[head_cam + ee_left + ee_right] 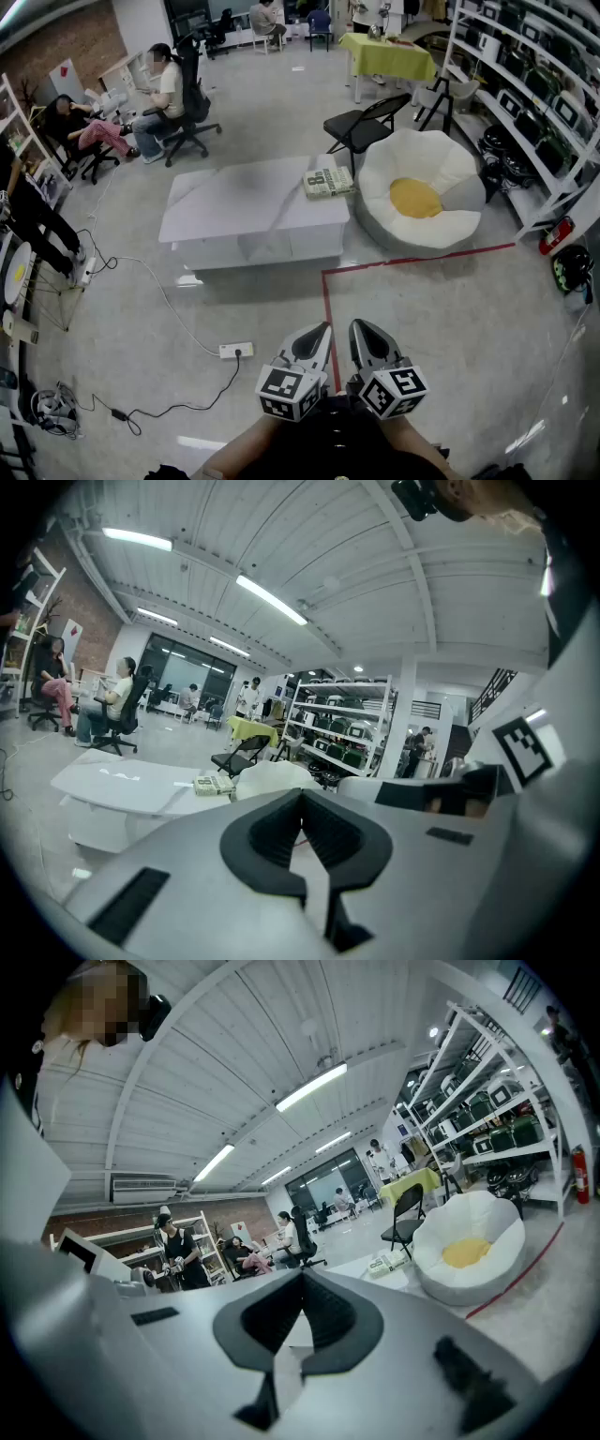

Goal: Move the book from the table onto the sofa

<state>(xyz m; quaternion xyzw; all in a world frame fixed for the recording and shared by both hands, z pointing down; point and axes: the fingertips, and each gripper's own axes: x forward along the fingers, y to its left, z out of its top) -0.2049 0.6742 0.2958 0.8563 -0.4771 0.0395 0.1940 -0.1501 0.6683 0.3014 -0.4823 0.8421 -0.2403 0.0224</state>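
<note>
Ok, both tools sit low in the head view, close to the person's body, side by side. The left hand-held gripper (320,332) has its jaws pressed together w/ nothing btw them, and its own view shows the same: black pads (281,832) meeting in a thin seam. The right hand-held gripper (364,330) is also fully closed and empty, its pads (326,1314) together. Both point fwd, a bit below level, toward the white low surface (244,202), which is well apart from them across bare floor. The book (328,181) lies flat on the surface's far right corner, just beside the sofa (415,199), a round white beanbag w/ a yellow centre, sitting on the floor right of the surface. The book also shows small in the left gripper view (213,785) and the right gripper view (386,1264). A black folding chair (361,122) stands behind the book's corner. A red tape line (412,260) runs on the floor in front of the sofa, and a power strip (235,350) w/ cable lies left of the grippers. People sit on office chairs far left.
</note>
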